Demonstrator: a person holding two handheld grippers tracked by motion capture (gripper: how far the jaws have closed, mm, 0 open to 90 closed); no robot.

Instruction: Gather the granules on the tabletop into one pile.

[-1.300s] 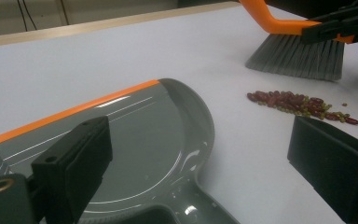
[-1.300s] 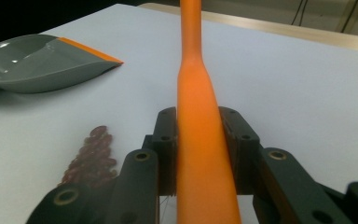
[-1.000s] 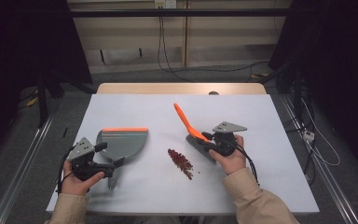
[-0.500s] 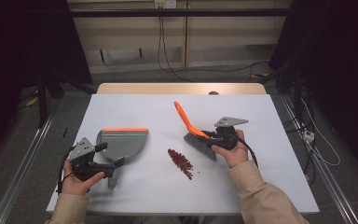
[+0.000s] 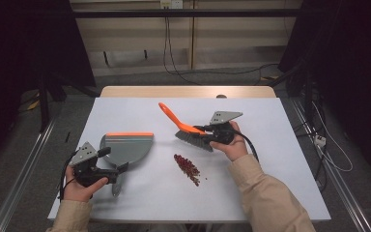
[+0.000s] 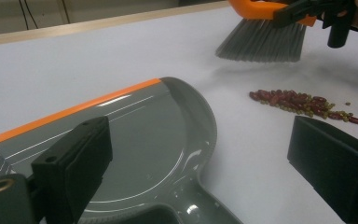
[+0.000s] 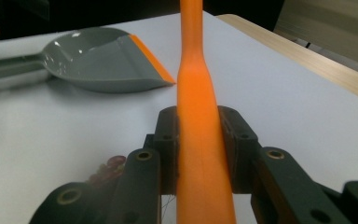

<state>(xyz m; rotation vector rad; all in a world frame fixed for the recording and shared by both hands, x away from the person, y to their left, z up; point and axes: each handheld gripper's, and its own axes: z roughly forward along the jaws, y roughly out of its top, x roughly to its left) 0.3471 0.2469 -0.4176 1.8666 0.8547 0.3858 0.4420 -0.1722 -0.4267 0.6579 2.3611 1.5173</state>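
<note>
My right claw [image 5: 204, 130] is clamped tight on the brush [image 5: 187, 131] by its orange handle, the pads pressing both sides in the right gripper view. Since a second ago I have carried the brush toward 3 o'clock and a little toward 12; its bristles now hang clear of the bench [image 5: 270, 179], at 12 o'clock from the beans [image 5: 187, 168]. The beans lie in the same streak as before. My left claw [image 5: 113, 164] has not moved: its jaws stand wide apart over the dustpan [image 5: 125, 146] handle without pressing it. The dustpan rests flat at 9 o'clock from the beans, orange lip at its far edge, unchanged.
</note>
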